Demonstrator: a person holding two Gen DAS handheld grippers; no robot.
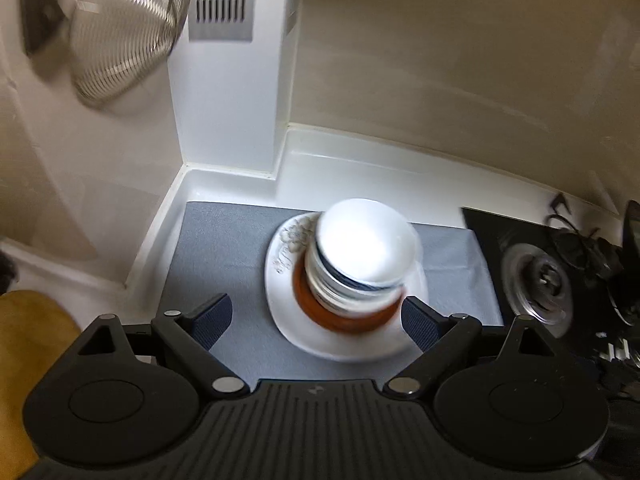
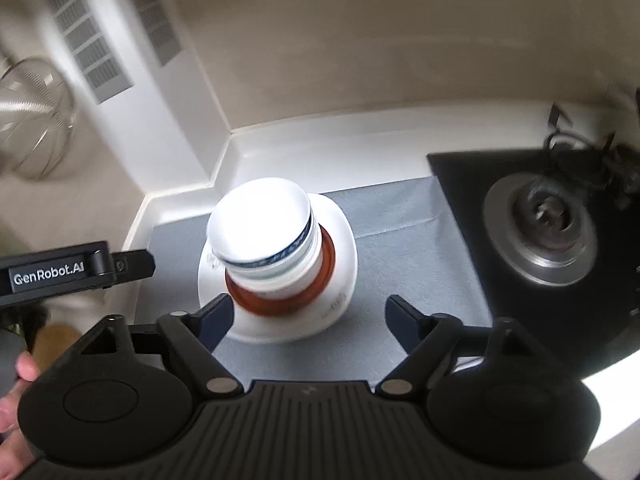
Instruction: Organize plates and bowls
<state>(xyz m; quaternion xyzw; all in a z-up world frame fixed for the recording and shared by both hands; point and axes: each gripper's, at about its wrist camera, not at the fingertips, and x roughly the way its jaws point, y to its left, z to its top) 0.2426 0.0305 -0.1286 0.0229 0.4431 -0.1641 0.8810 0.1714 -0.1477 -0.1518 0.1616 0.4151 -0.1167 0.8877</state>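
stack [image 1: 360, 256] of bowls on an orange saucer [image 1: 344, 320], on a white plate [image 1: 288, 264], on a grey mat [image 1: 216, 248] on the desk [image 1: 360, 168], near the corner. top bowl white inside, blue band at the rim; flower print on the plate rim. only from the left wrist: yellow cloth [image 1: 28, 344], left gripper [image 1: 316, 322] released, held above the plate, touching nothing. only from the right wrist: a hand [image 2: 16, 396], left gripper from the side [image 2: 60, 272], right gripper [image 2: 308, 318] released, empty. in both: steel strainer [image 1: 128, 28] on the wall, black stove [image 1: 560, 280] right of the mat. blurred throughout.
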